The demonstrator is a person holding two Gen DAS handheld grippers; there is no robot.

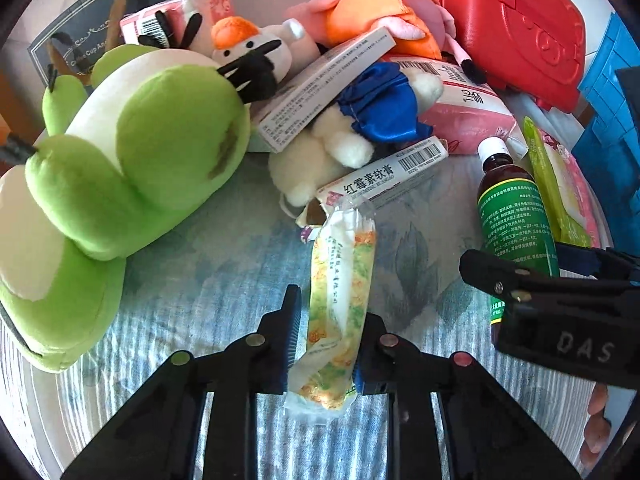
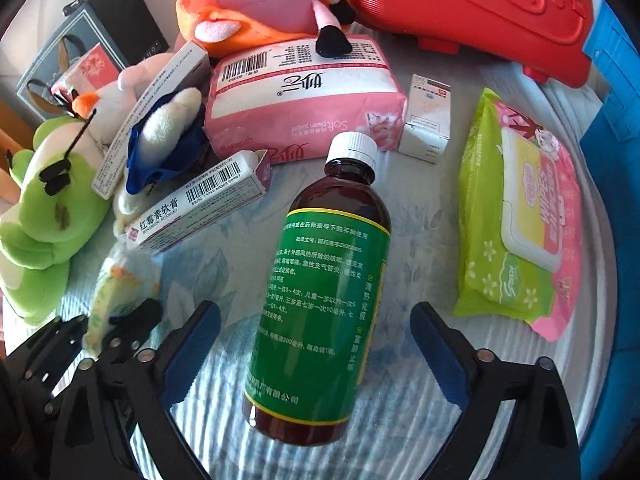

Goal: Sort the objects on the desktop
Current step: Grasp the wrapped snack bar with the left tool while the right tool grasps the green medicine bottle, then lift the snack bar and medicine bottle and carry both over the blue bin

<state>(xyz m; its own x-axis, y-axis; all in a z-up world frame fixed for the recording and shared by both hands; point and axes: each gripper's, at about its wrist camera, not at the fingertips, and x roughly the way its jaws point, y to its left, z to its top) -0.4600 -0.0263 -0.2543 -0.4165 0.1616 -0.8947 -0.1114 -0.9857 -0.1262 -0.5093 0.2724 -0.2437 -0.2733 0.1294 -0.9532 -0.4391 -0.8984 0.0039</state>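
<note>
Pinching crinkly green-orange snack packet (image 1: 336, 308), left tool (image 1: 326, 344) closed on it

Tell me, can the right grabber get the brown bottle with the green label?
Probably yes. The bottle lies between the right gripper's open fingers, with gaps either side and nothing blocking; the left gripper is beside it, busy holding a snack packet.

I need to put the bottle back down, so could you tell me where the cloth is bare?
Bare cloth lies between the brown green-labelled bottle and the green-pink wipes pack, and left of the bottle below the white ointment box. The back, by the pink tissue pack, is crowded.
</note>
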